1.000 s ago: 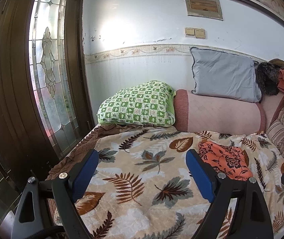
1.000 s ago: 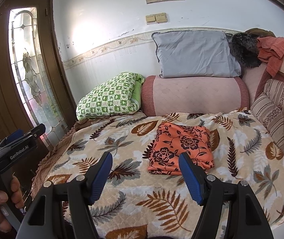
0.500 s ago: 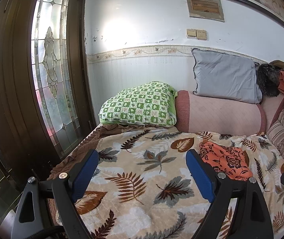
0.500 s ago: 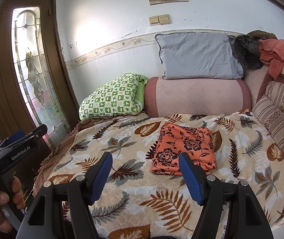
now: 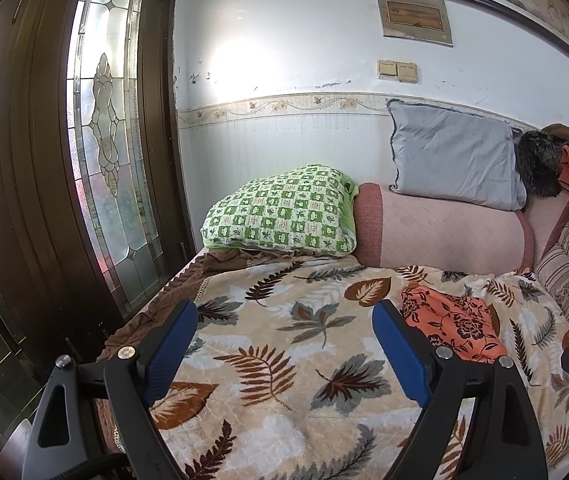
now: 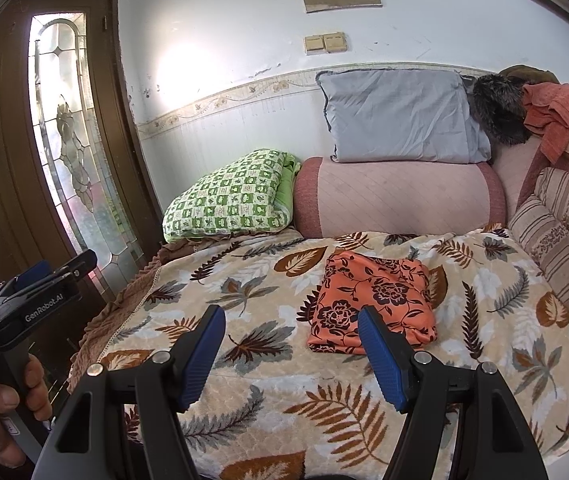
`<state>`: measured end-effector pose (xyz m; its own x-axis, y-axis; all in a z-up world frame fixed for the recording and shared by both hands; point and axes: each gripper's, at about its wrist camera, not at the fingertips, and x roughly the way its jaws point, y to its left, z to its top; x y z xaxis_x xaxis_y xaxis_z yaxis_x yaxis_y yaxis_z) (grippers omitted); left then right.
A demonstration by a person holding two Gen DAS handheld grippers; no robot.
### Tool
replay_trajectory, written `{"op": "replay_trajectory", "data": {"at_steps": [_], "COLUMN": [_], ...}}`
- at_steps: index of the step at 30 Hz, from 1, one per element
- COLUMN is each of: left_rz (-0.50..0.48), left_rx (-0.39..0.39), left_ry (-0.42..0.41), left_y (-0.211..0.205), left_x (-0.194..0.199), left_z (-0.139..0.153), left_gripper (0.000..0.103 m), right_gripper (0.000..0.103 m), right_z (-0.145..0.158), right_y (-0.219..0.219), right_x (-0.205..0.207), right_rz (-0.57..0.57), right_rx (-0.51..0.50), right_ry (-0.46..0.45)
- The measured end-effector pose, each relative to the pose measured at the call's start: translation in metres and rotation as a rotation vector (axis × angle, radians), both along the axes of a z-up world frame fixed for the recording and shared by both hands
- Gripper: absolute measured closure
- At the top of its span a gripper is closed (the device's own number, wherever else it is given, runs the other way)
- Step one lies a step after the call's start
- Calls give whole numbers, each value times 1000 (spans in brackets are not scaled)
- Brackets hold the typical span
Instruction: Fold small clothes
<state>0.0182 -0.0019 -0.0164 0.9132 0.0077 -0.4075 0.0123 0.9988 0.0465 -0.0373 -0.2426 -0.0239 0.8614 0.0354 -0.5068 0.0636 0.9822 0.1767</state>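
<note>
left wrist view: the left gripper [image 5: 284, 336] stands with its blue pads wide apart and nothing between them, held above the near part of a leaf-print blanket [image 5: 284, 360] that covers the bed. the orange floral garment [image 5: 452, 326] lies folded flat on the blanket, to the right of the gripper and behind its right finger, clear of both pads. at the head of the bed a green checked pillow [image 5: 284, 212] sits beside a pink bolster [image 5: 444, 232], with a grey pillow [image 5: 454, 164] leaning on top of the bolster against the wall. a dark wooden door with a leaded glass panel [image 5: 104, 152] fills the left side. a corner of the right gripper shows at the lower right edge.

right wrist view: the right gripper [image 6: 292, 332] is likewise spread, pads apart, nothing held. the orange floral garment [image 6: 376, 300] lies folded on the leaf-print blanket [image 6: 244, 292], just beyond the tip of the gripper's right finger and not touching it. a striped cushion [image 6: 556, 232] lines the right side of the bed. at the lower left a hand [image 6: 0, 412] grips the handle of the left gripper [image 6: 36, 280]; its jaws cannot be judged from this angle.
</note>
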Motion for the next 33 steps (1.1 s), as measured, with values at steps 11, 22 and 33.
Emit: {"op": "replay_trajectory", "data": {"at_steps": [11,22,33], "left_rz": [0,0,-5], "left_rx": [-1,4,12], "left_ry": [-1,-5,-5], "left_y": [0,1,-4], "left_x": [-1,-5,-6], "left_z": [0,5,8], "left_gripper": [14,14,14], "right_gripper": [31,31,31], "right_z": [1,10,12], "right_y": [2,-1,-2], "right_x": [0,-3,-4], "right_rz": [3,-4,-6], "right_rx": [-2,5,8], "right_ry": [-4,-26,-28]}}
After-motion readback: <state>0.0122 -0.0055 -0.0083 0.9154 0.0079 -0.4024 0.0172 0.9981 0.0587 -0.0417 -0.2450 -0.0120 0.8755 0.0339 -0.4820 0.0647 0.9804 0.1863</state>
